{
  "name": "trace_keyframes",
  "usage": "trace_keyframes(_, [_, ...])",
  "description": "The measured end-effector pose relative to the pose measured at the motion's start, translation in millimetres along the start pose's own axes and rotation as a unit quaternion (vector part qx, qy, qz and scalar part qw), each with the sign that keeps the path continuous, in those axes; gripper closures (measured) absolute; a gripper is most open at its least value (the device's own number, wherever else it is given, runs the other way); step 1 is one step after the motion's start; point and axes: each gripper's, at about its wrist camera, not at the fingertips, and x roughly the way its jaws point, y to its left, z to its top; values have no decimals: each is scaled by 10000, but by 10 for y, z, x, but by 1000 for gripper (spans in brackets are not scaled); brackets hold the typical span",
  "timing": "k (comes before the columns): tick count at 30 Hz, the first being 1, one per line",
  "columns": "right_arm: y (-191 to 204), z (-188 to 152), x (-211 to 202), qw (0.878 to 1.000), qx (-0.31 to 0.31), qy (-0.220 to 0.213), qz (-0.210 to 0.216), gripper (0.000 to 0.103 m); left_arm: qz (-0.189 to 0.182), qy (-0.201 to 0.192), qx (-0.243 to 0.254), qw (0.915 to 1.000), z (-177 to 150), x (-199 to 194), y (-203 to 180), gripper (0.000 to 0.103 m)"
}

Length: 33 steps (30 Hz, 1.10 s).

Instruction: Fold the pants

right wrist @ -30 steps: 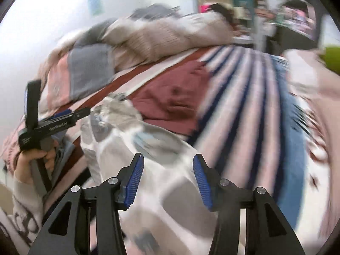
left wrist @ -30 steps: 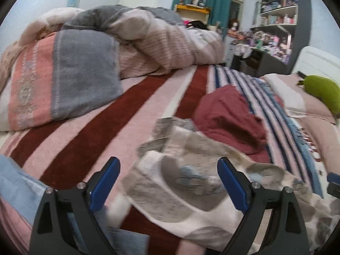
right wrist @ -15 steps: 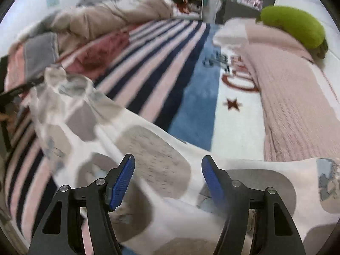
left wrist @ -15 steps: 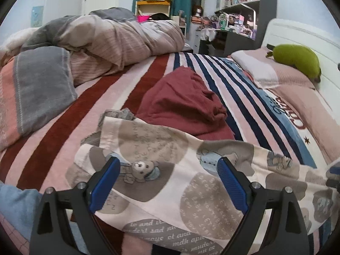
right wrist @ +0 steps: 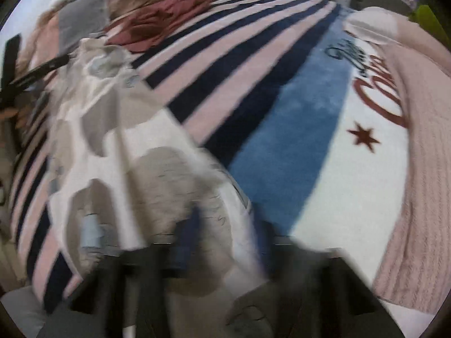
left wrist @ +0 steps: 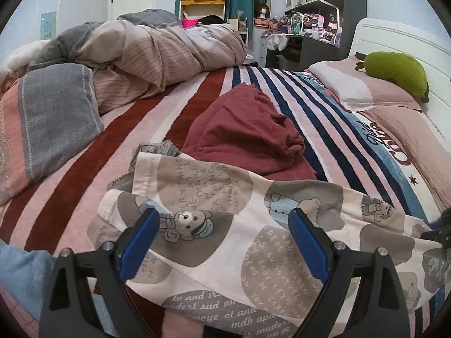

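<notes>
Cream pants (left wrist: 225,219) printed with grey patches, lettering and teddy bears lie spread across the striped bed. My left gripper (left wrist: 222,242) is open just above their near left part, its blue fingers (left wrist: 138,242) apart over the cloth. In the right wrist view the pants (right wrist: 135,152) run from left to bottom centre. My right gripper (right wrist: 225,242) is heavily blurred over the cloth at the bottom; its blue fingers (right wrist: 188,239) show as smears with cloth between them. The right gripper's tip also shows in the left wrist view (left wrist: 439,231) at the pants' right end.
A crumpled maroon garment (left wrist: 248,129) lies just beyond the pants. A heaped duvet (left wrist: 146,53) fills the far left of the bed. Pillows (left wrist: 375,95) and a green plush (left wrist: 394,70) lie at the headboard on the right. Blue cloth (left wrist: 22,276) sits at the near left.
The right gripper has swept fast over the pants, its view now blurred, and its fingers look closer together. The left gripper has hardly moved; the pants lie a little flatter.
</notes>
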Motion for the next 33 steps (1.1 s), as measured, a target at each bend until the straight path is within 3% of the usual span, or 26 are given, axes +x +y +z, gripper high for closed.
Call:
trace_keyframes(4, [152, 13, -46, 9982, -117, -129, -578, 98, 10, -29, 11, 10000, 1, -19, -5, 12])
trace_keyframes(10, [80, 145, -35, 9904, 318, -467, -1262, 98, 67, -77, -24, 9999, 5, -49, 32, 12])
trace_keyframes(14, [159, 141, -7, 9844, 433, -547, -1614, 81, 237, -166, -21, 9996, 22, -88, 53, 12])
trace_keyframes(15, [189, 101, -61, 9838, 468, -610, -1617, 66, 250, -195, -35, 9995, 31, -113, 60, 12])
trace_keyframes(17, [294, -5, -286, 9833, 665, -1005, -1365, 51, 121, -246, -118, 9996, 58, -199, 73, 12])
trace_keyframes(20, [473, -155, -569, 9794, 869, -1487, -1059, 50, -280, -285, -477, 9981, 67, -403, 117, 12])
trace_keyframes(23, [666, -342, -802, 9720, 961, -2009, -748, 40, -669, -180, -902, 9935, -48, -583, 129, 12])
trace_keyframes(28, [835, -548, -909, 9548, 1140, -2672, -629, 40, -771, 313, -1314, 9878, -398, -604, 42, 12])
trace_keyframes(31, [841, -589, -902, 9523, 1186, -2766, -498, 40, -798, 703, -1720, 9793, -595, -453, 59, 12])
trace_keyframes(33, [853, -621, -939, 9492, 1167, -2866, -572, 40, -627, 824, -1895, 9764, -688, -337, 81, 12])
